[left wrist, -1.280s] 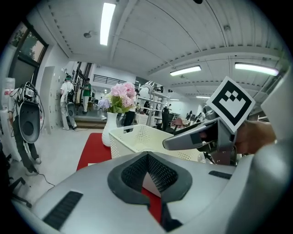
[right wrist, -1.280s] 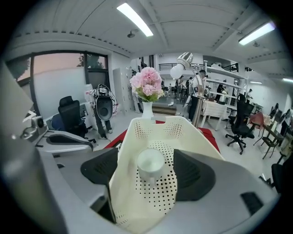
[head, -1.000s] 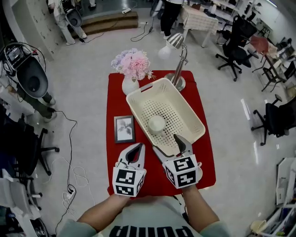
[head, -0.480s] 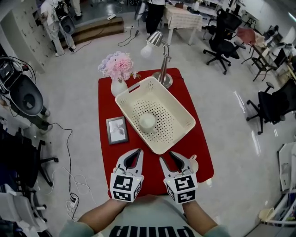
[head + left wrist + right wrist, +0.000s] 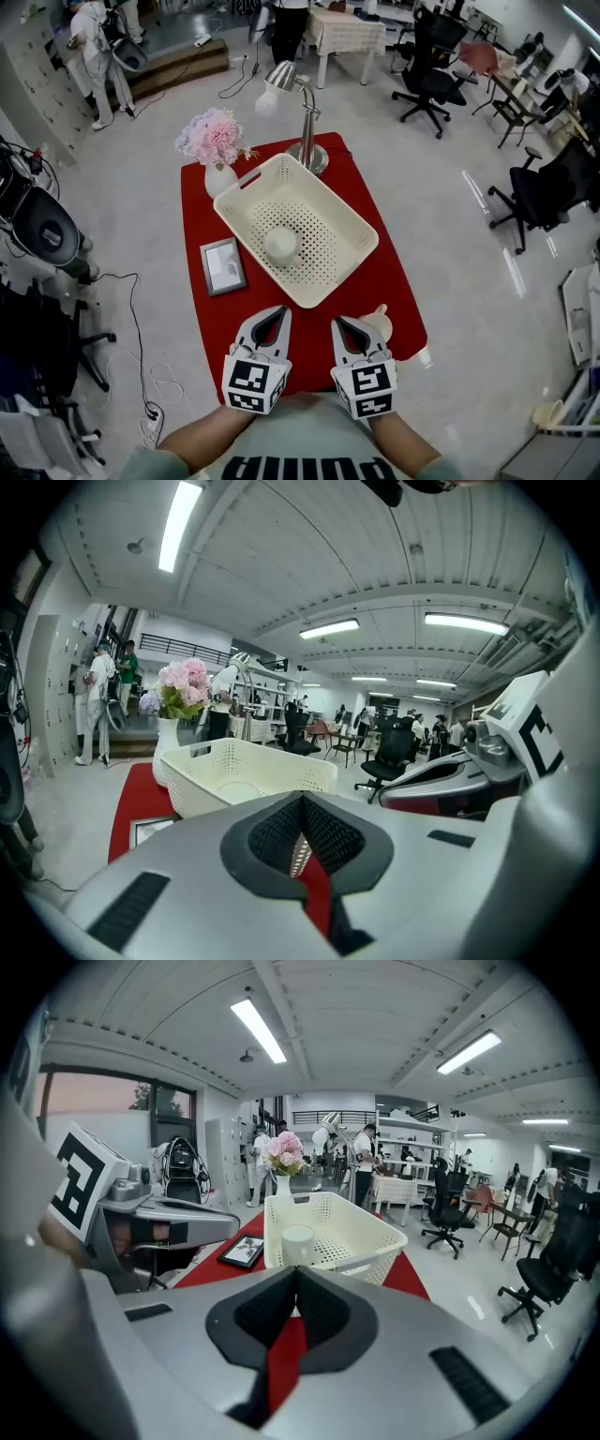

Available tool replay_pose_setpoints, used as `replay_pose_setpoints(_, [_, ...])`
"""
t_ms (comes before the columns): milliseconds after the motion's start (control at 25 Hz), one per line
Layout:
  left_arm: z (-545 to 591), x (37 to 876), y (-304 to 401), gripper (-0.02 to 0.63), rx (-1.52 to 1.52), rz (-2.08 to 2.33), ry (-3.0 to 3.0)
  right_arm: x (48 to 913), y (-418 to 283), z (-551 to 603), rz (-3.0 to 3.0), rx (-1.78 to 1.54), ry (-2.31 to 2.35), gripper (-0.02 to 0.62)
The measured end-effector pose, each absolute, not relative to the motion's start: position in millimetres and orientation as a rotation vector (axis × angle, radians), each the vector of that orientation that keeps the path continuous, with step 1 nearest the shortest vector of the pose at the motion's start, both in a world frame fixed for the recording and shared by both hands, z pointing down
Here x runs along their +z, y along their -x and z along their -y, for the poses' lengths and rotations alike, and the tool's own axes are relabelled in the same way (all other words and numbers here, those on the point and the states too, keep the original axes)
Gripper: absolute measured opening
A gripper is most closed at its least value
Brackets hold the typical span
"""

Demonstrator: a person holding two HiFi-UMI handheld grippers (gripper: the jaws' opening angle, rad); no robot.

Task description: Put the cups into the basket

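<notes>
Near edge: left gripper [image 5: 274, 319] and right gripper [image 5: 345, 328] are side by side, low over the red worktop [image 5: 200, 314], both pointing toward the basket. In each gripper view the jaws are closed tip to tip with nothing between them.

Loose cup [image 5: 378, 323]: white, on the worktop just beside the right gripper, on its outer side and near the worktop's right edge. I cannot tell from the head view whether it touches the gripper. It does not show in the right gripper view, so it lies off that gripper's line.

Middle: picture frame [image 5: 222, 267] lies flat, left of the basket [image 5: 349, 264]. The basket is cream, perforated and set diagonally, with its near corner just ahead of the jaws. A second cup [image 5: 281, 246] sits on the basket floor, roughly centred, so that one is done.

Far: vase of pink flowers [image 5: 214, 155] and desk lamp [image 5: 292, 94] stand behind the basket.

Judgement: the step in hand is picking up the loose cup with the right gripper.
- Open the jaws before approaching. A closed tip could nudge the cup off the edge.
- Swing right until the cup is centred in the right gripper view.
- Grip across the body and close gently.
- Lift clear of the basket rim before crossing.
- Set it down beside the second cup, not on it.
</notes>
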State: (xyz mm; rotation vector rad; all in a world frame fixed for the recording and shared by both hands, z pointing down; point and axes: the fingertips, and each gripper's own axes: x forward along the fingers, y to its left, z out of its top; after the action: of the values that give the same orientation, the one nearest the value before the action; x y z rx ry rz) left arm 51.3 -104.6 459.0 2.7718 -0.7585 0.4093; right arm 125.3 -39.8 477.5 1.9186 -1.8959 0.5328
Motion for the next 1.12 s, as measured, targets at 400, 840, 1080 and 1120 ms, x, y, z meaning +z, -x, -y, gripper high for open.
replay_pose_setpoints(400, [95.1, 459.7, -62.4, 0.003, 0.413, 0.715, -2.787, 480.9, -133.5, 30.5, 1.874, 0.556, -1.946, 0.015])
replay_pose_setpoints(840, [84.7, 464.5, -67.6, 0.003, 0.439, 0.676, -2.793, 482.9, -134.5, 24.9, 1.87, 0.562, -1.946, 0.015])
replay_pose_setpoints(1080, [81.9, 464.0, -70.7, 0.003, 0.446, 0.662, -2.803, 483.5, -135.9, 22.9, 1.863, 0.565, -1.953, 0.015])
replay_pose_setpoints(1120, [81.1, 464.3, -71.1, 0.003, 0.448, 0.66, -2.803, 483.8, -136.2, 22.1, 1.861, 0.566, -1.953, 0.015])
